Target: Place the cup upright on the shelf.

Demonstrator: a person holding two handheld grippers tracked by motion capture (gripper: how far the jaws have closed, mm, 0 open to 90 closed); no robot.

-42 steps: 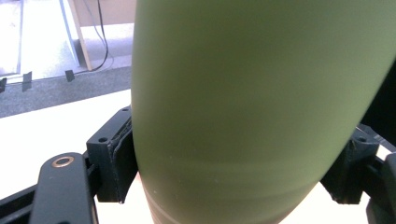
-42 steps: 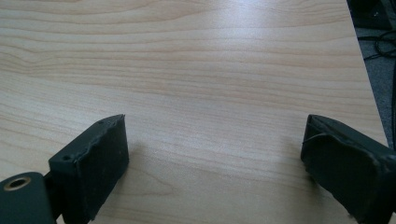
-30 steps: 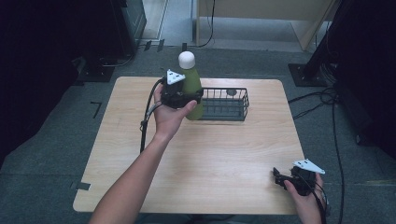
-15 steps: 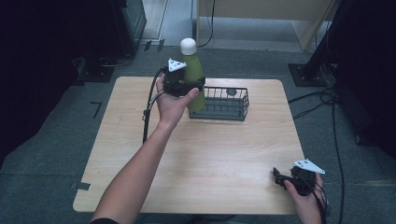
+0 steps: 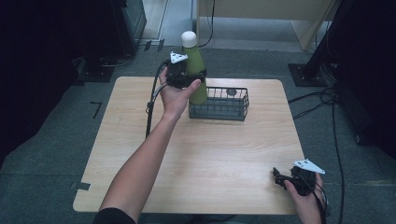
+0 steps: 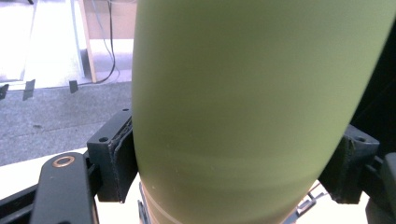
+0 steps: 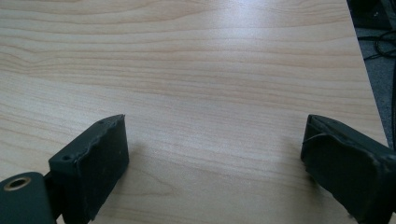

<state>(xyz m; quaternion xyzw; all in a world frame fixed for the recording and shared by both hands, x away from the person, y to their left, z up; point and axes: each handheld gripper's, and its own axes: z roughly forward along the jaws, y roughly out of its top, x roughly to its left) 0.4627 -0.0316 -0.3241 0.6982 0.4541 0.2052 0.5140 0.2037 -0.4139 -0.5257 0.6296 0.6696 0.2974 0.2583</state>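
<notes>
In the high view, the left gripper (image 5: 189,78) holds a green bottle (image 5: 196,70) with a white cap (image 5: 188,38), upright, above the left end of a dark wire basket (image 5: 219,103); seen from the table's centre, this is at about 12 o'clock. The bottle's lower part stands in front of the basket's left end, and I cannot tell whether its bottom touches the basket. The left gripper view shows what the high view cannot: both black pads (image 6: 119,158) press on the sides of the green bottle (image 6: 247,107), so this tool is closed on it. The bottle stands so near the camera that it hides most of what is behind it; grey floor (image 6: 56,116) and cables show at about 10 o'clock. The right gripper (image 5: 282,179) rests at the table's (image 5: 233,149) corner at about 5 o'clock, well apart from the basket. In its own view the right gripper (image 7: 215,163) has its jaws wide apart, with bare wood (image 7: 196,70) between them.
</notes>
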